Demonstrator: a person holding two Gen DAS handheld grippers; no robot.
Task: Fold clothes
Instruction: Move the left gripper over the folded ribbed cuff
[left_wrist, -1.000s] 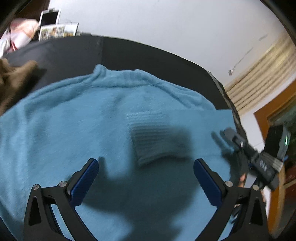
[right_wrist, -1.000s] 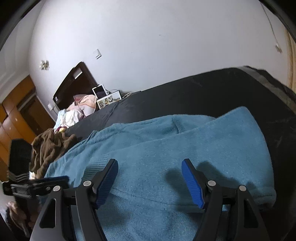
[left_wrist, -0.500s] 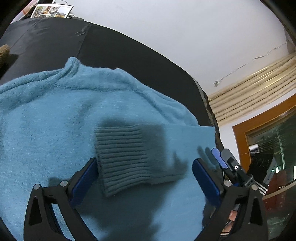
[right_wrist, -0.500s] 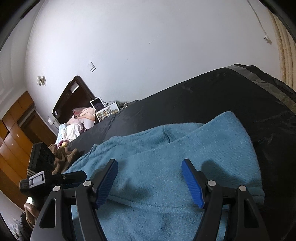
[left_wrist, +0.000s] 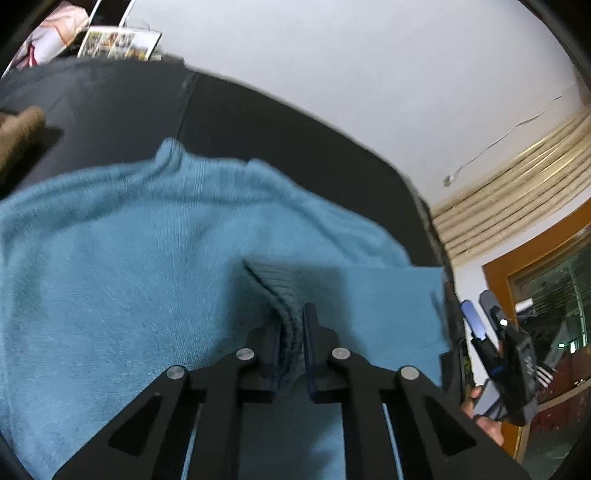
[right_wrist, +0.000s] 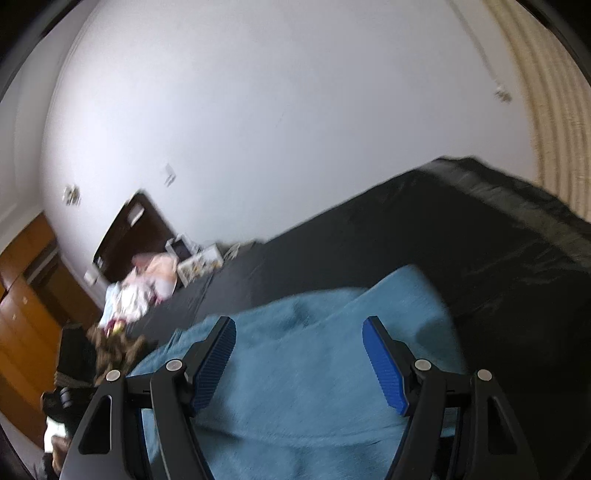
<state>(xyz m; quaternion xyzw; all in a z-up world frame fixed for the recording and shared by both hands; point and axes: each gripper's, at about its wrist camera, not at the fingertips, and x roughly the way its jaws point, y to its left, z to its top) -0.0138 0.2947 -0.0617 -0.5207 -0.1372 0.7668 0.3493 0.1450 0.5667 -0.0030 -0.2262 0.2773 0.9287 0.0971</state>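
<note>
Brown garment: a crumpled brown fabric heap (left_wrist: 16, 127) lay at the far left on the black bed cover (left_wrist: 295, 147), just beside the sweater's edge but not part of this fold
Sweater: the fuzzy teal knitted sweater (left_wrist: 110, 277) lay spread flat on the black cover, filling the lower half of both views
Neck and axis: its collar (left_wrist: 168, 153) pointed away from the left camera toward the white wall (left_wrist: 332, 62); the long axis seemed to run from collar back toward the person
Sleeve: the ribbed teal cuff (left_wrist: 275, 282) lay on the chest, the sleeve running crosswise from the right, across the body's long axis
Left gripper: the black left gripper (left_wrist: 291, 339) had its jaws closed on the ribbed cuff, the knit bunched between them
Right gripper: the blue-padded right gripper (right_wrist: 299, 350) hovered over the sweater's right part, jaws wide apart, holding nothing
Step in hand: judged to be placing the sleeve across the body
Doing it well: carry the cuff low and straight, keep the sleeve flat and square to the body, let go only once it lies smooth; the free gripper could pin the shoulder
Risk: the soft knit may drag and wrinkle the layer beneath
</note>
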